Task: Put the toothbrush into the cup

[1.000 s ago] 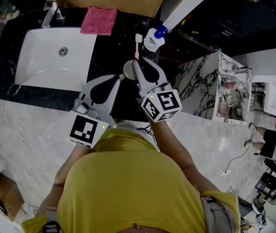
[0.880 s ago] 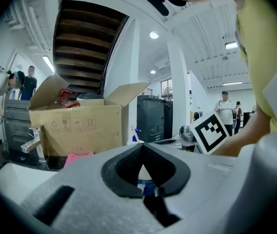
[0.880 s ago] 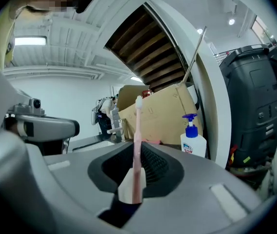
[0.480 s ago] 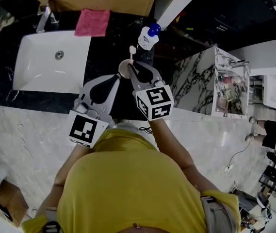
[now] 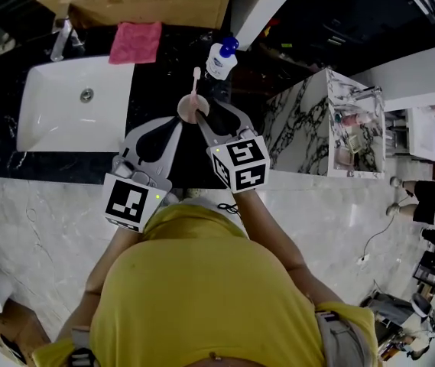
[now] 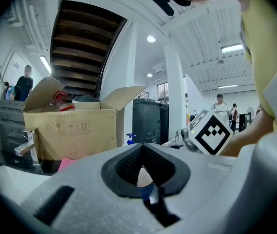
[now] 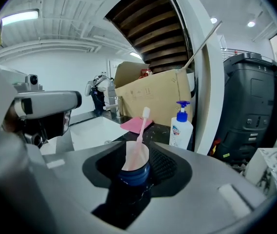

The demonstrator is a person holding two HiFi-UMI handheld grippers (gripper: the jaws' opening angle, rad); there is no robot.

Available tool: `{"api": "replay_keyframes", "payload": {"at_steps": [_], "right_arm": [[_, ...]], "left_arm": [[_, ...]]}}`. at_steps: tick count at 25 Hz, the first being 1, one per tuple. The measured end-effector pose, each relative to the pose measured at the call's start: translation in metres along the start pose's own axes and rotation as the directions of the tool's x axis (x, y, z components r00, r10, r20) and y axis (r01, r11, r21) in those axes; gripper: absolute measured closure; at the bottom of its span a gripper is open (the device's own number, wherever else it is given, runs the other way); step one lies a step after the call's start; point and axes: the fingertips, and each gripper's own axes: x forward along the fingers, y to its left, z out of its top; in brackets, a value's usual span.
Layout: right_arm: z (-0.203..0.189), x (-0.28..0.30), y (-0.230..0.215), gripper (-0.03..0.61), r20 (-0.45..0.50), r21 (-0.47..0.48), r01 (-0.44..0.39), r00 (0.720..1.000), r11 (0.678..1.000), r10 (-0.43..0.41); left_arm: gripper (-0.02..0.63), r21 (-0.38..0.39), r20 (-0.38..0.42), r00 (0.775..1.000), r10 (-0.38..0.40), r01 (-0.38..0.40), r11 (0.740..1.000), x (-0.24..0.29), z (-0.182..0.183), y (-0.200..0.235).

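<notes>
Toothbrush [image 5: 195,82] stands in the cup [image 5: 190,107] at upper centre, seemingly done; right tongs [image 5: 215,112] just opened wide, gripping nothing; left tongs [image 5: 177,122] closed alongside.

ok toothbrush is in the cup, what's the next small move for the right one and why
Probably draw the right hand-held gripper straight back, away from the cup. Its jaws have just been opening and no pad presses the toothbrush, which leans in the cup on its own. The cup sits between the open jaws, so a sideways pull could tip it.
</notes>
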Motion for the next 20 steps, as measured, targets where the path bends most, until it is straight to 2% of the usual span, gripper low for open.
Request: {"api": "replay_keyframes", "payload": {"at_steps": [4, 9, 10, 15, 20], "right_arm": [[0.003, -0.028, -0.015, 0.433, 0.047, 0.012, 0.076, 0.996, 0.997, -0.077], [0.029, -0.076, -0.036, 0.551, 0.175, 0.031, 0.188, 0.966, 0.982, -0.190], [0.038, -0.086, -0.040, 0.570, 0.208, 0.033, 0.206, 0.956, 0.978, -0.208], [0.095, -0.136, -0.048, 0.569, 0.379, 0.012, 0.283, 0.886, 0.959, -0.266], [0.136, -0.177, -0.040, 0.568, 0.491, -0.021, 0.339, 0.823, 0.941, -0.285]], "left_arm": [[0.611, 0.021, 0.023, 1.000, -0.009, 0.009, 1.000, 0.007, 0.009, -0.007], [0.611, 0.057, 0.048, 0.999, 0.005, -0.007, 0.998, 0.011, 0.030, -0.017], [0.611, 0.060, 0.065, 0.998, 0.012, -0.016, 0.998, 0.010, 0.038, -0.018], [0.611, 0.099, 0.127, 0.991, 0.035, -0.047, 0.994, 0.004, 0.080, -0.022], [0.611, 0.106, 0.182, 0.980, 0.085, -0.105, 0.989, -0.009, 0.117, -0.019]]}}
